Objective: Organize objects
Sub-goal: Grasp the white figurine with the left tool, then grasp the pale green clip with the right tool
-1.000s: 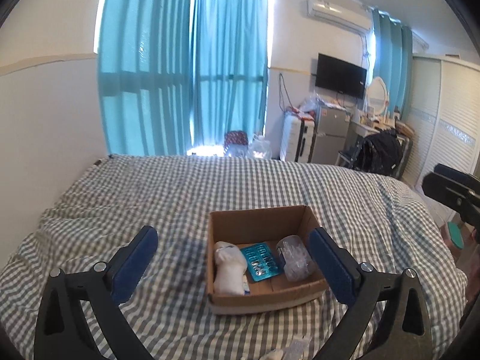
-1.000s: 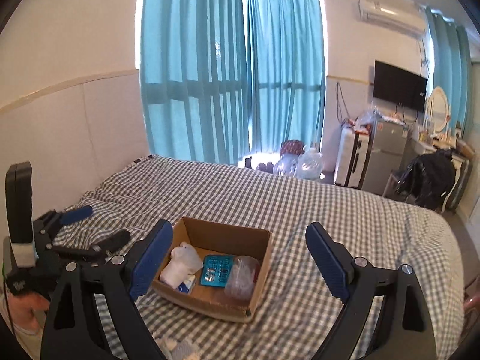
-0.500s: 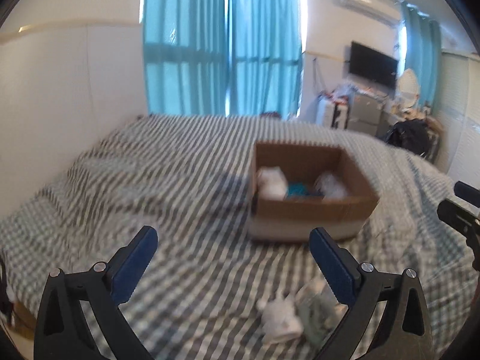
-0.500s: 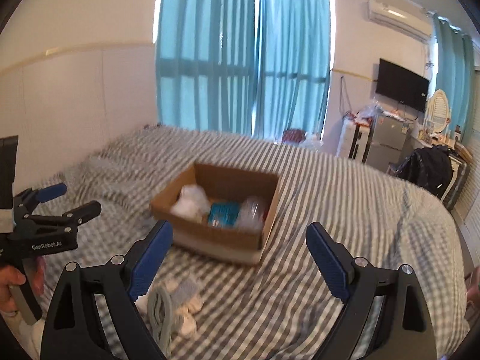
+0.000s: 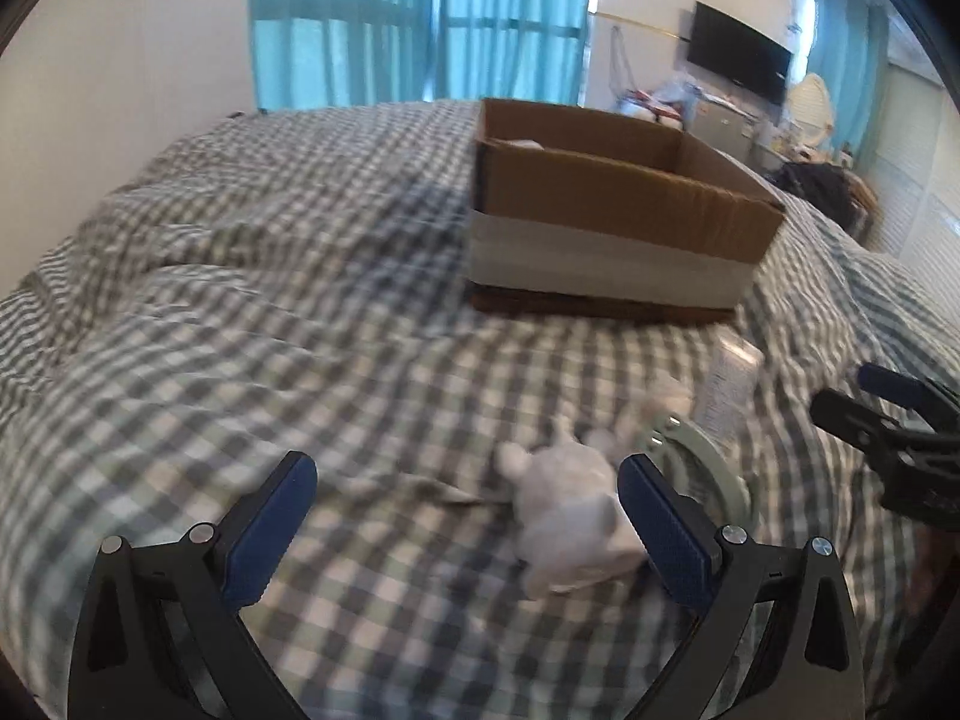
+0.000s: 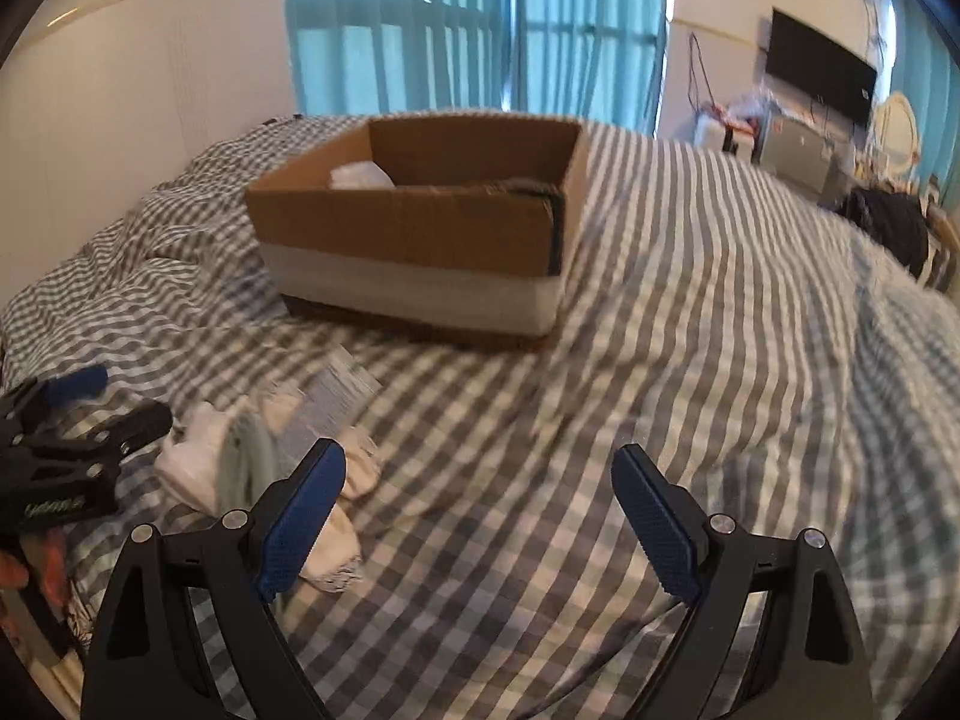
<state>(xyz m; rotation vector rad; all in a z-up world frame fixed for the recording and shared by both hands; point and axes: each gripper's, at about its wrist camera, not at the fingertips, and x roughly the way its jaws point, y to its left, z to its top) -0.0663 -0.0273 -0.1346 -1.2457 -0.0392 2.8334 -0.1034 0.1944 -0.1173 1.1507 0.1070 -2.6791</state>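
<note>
A brown cardboard box (image 5: 618, 216) with a white band sits on the checked bedspread (image 5: 270, 312); it also shows in the right wrist view (image 6: 420, 228), with something white inside. A blurred pile of white socks (image 5: 570, 516), a pale green roll (image 5: 696, 456) and a clear packet (image 5: 729, 384) lies on the bed in front of the box. My left gripper (image 5: 468, 516) is open, low over the bed, the socks by its right finger. My right gripper (image 6: 480, 510) is open and empty, the same pile (image 6: 240, 462) at its left finger.
Blue curtains (image 5: 420, 18), a wall TV (image 5: 738, 60) and cluttered furniture stand beyond the bed. A white wall (image 5: 120, 60) runs along the left. Each gripper shows in the other's view: the right one (image 5: 900, 438), the left one (image 6: 60, 450).
Both grippers have dropped from high above the bed to just over it, closer to the pile of socks. The box now appears from the side. Both jaws stay open.
</note>
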